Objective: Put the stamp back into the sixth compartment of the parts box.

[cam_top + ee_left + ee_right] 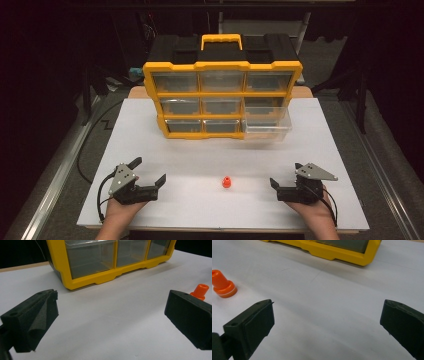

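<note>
From the high view, a white tabletop in a dark room carries a yellow drawer cabinet with its bottom-right clear drawer pulled out, and the small orange cap stands between the left gripper and right gripper, both with jaws spread wide and empty. In the left gripper view the cap peeks from behind one jaw, so an off-centre approach could tip it. In the right gripper view the cap sits well to one side, and closing on its narrow top might squirt it away.
</note>
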`<state>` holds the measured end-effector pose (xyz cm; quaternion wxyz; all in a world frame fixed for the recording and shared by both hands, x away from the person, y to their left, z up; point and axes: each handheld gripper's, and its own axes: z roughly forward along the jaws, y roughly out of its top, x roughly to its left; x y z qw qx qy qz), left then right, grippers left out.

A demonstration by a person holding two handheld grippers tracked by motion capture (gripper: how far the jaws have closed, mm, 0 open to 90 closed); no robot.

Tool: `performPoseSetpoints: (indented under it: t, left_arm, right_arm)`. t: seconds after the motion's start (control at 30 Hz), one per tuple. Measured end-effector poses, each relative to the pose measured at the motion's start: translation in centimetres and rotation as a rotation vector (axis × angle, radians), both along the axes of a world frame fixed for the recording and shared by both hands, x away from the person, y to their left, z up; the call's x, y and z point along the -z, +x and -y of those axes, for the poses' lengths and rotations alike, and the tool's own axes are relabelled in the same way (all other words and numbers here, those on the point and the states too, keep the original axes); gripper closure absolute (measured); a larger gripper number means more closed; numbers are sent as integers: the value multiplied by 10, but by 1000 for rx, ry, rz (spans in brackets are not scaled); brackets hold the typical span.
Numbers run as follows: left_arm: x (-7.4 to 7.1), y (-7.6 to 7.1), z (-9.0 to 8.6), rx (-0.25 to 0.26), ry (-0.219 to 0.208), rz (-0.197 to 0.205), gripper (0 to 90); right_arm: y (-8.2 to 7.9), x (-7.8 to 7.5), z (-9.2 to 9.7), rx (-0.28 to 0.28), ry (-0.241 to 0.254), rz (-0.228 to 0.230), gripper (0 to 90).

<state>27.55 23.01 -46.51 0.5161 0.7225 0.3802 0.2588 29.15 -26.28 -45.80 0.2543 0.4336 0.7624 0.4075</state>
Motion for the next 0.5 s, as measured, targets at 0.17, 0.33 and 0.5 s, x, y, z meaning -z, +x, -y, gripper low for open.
performPoseSetpoints:
  t: [0.17, 0.33, 0.5]
  left_arm:
    - [-1, 1, 0, -1, 2, -8, 4]
    - [-1, 2, 0, 6, -4, -7, 4]
    - [-1, 2, 0, 9, -5, -4, 4]
  right_arm:
    - [0, -1, -8, -20, -3, 0, 0]
    - [1, 0, -17, -43, 18, -6, 0]
    - [3, 0, -27, -65, 26, -10, 0]
